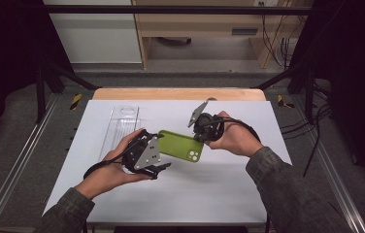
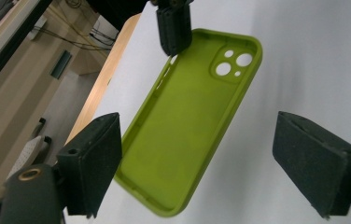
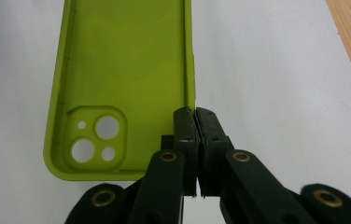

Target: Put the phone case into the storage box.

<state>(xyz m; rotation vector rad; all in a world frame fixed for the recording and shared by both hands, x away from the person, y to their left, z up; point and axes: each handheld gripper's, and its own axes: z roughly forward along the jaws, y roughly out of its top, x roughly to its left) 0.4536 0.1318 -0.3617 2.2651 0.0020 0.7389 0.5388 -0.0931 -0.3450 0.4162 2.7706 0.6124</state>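
phone case (image 3: 122, 70): lime green | hollow side up | camera cutouts, probably silicone

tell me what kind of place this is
Likely a lab recording station: a white-topped table framed by dark metal rails, loose cables on grey floor, wooden furniture behind.
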